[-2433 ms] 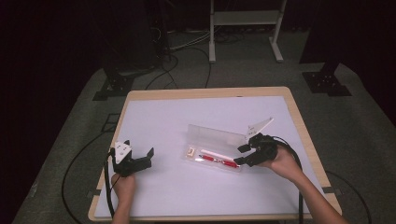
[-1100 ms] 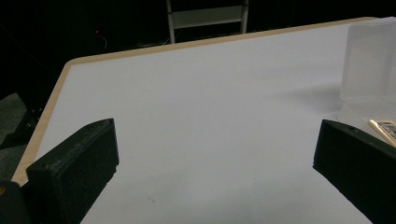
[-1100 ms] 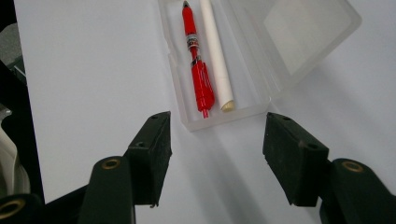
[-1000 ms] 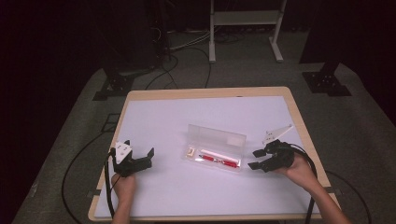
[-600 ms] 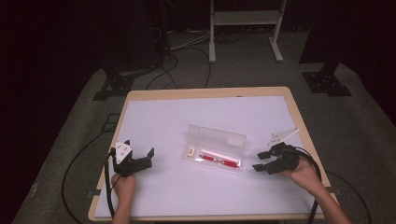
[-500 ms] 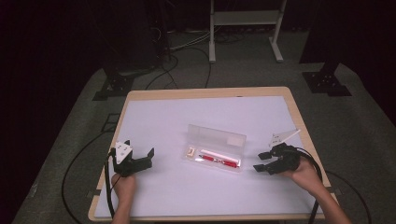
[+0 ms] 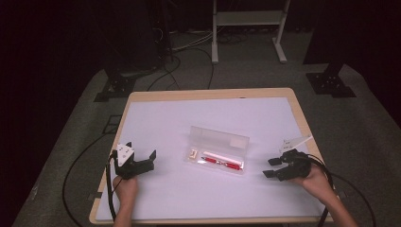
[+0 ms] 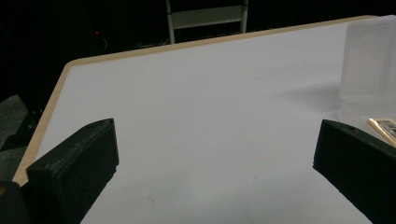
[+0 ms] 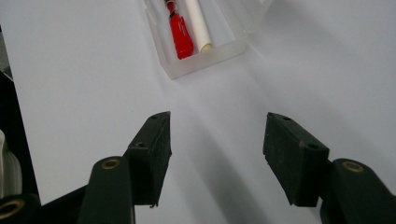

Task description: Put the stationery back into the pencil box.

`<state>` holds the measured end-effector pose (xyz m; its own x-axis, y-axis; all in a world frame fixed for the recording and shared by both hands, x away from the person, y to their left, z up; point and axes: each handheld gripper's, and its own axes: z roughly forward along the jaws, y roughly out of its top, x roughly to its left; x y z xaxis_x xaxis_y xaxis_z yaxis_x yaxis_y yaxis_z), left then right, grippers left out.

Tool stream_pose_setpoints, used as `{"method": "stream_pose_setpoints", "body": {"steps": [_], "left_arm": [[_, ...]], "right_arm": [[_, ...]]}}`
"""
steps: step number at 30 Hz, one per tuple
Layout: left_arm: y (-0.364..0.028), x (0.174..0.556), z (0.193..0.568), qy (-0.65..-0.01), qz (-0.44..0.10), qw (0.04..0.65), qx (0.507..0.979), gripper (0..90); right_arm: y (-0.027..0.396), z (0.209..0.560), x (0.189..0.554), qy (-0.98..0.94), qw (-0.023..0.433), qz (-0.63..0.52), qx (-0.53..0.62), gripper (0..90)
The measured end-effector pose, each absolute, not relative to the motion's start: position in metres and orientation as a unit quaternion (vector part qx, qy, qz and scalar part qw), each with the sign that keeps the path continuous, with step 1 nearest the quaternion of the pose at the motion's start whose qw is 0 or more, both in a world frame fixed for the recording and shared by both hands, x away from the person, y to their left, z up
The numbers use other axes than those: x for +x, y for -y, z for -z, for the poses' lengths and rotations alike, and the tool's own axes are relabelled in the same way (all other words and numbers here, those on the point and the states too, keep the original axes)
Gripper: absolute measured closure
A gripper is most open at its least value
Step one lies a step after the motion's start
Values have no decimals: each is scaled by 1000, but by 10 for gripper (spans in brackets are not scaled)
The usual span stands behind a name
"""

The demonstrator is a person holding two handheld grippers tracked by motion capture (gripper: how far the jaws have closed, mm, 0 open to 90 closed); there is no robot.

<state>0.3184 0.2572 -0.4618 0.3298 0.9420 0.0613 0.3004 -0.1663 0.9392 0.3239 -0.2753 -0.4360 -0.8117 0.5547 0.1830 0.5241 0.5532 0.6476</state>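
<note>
The left gripper sits at about eight o'clock on the table, held in the person's left hand, with its jaws pointing toward three o'clock. In the left gripper view the two black jaws stand wide apart at the bottom corners, with bare white tabletop between them and nothing gripped.

At the middle of the table lies a clear plastic pencil case, open, its lid raised along the twelve o'clock side. Inside the tray are a small pale eraser at the nine o'clock end, a white pen-like stick and, just beside it on the six o'clock side, a red pen. In the right gripper view the near end of the case shows at twelve o'clock, with the red pen and the white stick lying side by side in it.

The right gripper rests at about four o'clock, in the person's right hand, jaws aimed toward nine o'clock at the case but well apart from it. Its jaws are spread with only the tabletop between them. A cable loops off the table's edge behind it.
</note>
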Motion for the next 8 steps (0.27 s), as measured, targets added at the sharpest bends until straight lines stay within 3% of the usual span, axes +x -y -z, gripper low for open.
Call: {"method": "stream_pose_setpoints", "body": {"steps": [8], "left_arm": [[-257,318,462,-456,-354,453,679,0]], "right_arm": [[293,443,306,-857,30,-398,326,393]]}}
